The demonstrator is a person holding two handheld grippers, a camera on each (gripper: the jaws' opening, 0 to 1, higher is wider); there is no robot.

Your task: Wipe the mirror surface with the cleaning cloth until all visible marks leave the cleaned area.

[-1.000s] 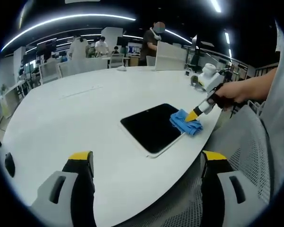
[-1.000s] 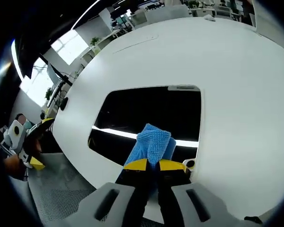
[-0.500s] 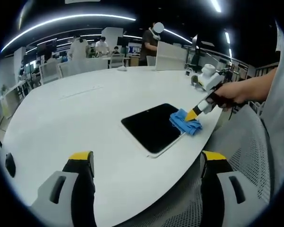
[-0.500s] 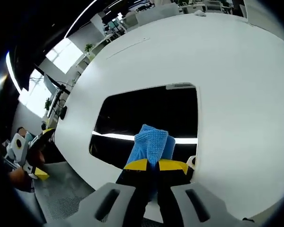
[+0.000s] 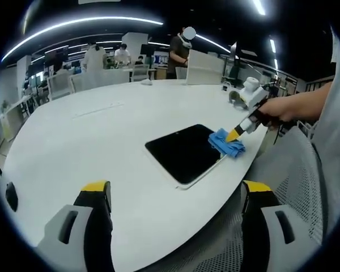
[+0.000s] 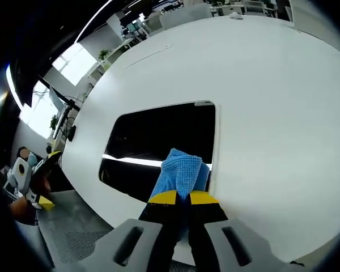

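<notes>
the right hand-held gripper (image 6: 184, 196) is clamped on the blue cleaning cloth (image 6: 180, 172), which rests at one edge of the dark mirror (image 6: 158, 141) lying flat on the white table (image 6: 272, 102). the left hand-held gripper (image 5: 175, 190) hovers with jaws apart, holding nothing. to wipe well, press the cloth flat and run overlapping strokes across the glass — right out to the corners.

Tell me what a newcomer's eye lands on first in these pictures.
The dark mirror lying flat near the edge of the big white table. Next, the bright blue cloth pinched in the right gripper, resting on the mirror's corner. The left gripper hangs open over the table edge.
</notes>
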